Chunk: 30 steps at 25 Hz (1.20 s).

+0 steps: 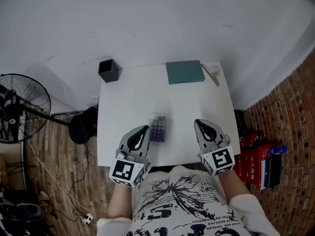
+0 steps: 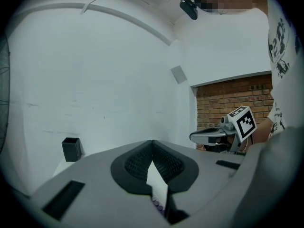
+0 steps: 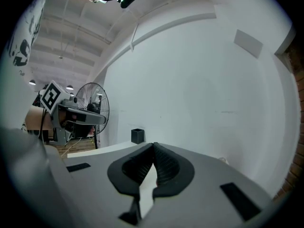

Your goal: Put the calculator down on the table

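The small grey calculator with purple keys (image 1: 158, 127) is lying flat, keys up, on the white rectangular worktop (image 1: 123, 107). It is sitting toward the near edge and roughly midway across, so the putting-down looks done.

The left tongs (image 1: 142, 132) are hovering just left of the calculator, clenched on nothing. In the left gripper view their ribbed pads are meeting tip to tip. A sliver of purple keys is showing below, through the gap behind the pads, not between them.

The right tongs (image 1: 200, 125) are hanging well to the right of the calculator, likewise clenched and empty, and are pointing toward the far wall. Both tongs are sitting close to the person's body, seemingly to keep clear of the calculator.

At the far edge a black square pen pot (image 1: 109, 70) is standing at the left corner. A flat teal notebook (image 1: 185, 72) is lying to the right of it. Both are well apart from the calculator, leaving it plenty of free surface.
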Each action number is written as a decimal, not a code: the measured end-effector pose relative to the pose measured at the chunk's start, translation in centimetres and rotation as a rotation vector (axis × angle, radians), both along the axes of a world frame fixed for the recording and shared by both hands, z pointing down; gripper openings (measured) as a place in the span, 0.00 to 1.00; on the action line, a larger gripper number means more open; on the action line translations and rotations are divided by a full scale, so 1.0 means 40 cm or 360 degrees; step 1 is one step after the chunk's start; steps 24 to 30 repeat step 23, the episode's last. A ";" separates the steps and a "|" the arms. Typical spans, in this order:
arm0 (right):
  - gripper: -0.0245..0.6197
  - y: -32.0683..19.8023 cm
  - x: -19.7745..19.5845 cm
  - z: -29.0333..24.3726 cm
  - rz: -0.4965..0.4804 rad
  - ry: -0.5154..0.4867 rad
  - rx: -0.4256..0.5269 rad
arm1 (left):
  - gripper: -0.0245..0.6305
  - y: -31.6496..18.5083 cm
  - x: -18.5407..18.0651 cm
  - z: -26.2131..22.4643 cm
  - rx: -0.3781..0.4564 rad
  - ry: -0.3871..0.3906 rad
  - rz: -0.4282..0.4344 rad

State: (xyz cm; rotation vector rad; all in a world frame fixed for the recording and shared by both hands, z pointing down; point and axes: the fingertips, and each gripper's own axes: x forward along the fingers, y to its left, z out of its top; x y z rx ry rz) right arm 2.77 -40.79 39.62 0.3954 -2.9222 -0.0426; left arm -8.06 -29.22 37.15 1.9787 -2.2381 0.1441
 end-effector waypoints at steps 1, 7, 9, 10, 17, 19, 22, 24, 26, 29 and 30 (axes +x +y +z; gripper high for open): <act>0.06 0.002 0.005 0.001 -0.0008 0.0002 0.0002 | 0.06 0.000 0.007 -0.003 0.0006 -0.0005 0.0000; 0.06 0.002 0.024 0.009 -0.0020 -0.0002 -0.0025 | 0.06 0.001 0.031 -0.014 0.0025 -0.0015 -0.0010; 0.06 0.006 0.021 0.013 -0.0028 -0.0004 -0.0026 | 0.06 0.006 0.027 -0.009 0.0016 -0.0004 -0.0025; 0.06 0.009 0.020 0.014 -0.0033 -0.0004 -0.0027 | 0.06 0.009 0.026 -0.006 0.0011 0.0004 -0.0030; 0.06 0.015 0.026 0.032 -0.0019 -0.0011 -0.0063 | 0.06 0.030 0.036 0.011 -0.0020 0.0013 -0.0042; 0.06 0.018 0.023 0.035 -0.0003 -0.0012 -0.0061 | 0.06 0.039 0.028 0.014 -0.0011 0.0028 -0.0055; 0.06 0.013 0.017 0.034 0.0033 -0.0012 -0.0056 | 0.06 0.048 0.008 0.017 -0.0003 0.0020 -0.0086; 0.06 0.010 0.013 0.033 0.0045 -0.0014 -0.0057 | 0.06 0.050 0.001 0.016 -0.0001 0.0012 -0.0096; 0.06 0.010 0.013 0.033 0.0045 -0.0014 -0.0057 | 0.06 0.050 0.001 0.016 -0.0001 0.0012 -0.0096; 0.06 0.010 0.013 0.033 0.0045 -0.0014 -0.0057 | 0.06 0.050 0.001 0.016 -0.0001 0.0012 -0.0096; 0.06 0.010 0.013 0.033 0.0045 -0.0014 -0.0057 | 0.06 0.050 0.001 0.016 -0.0001 0.0012 -0.0096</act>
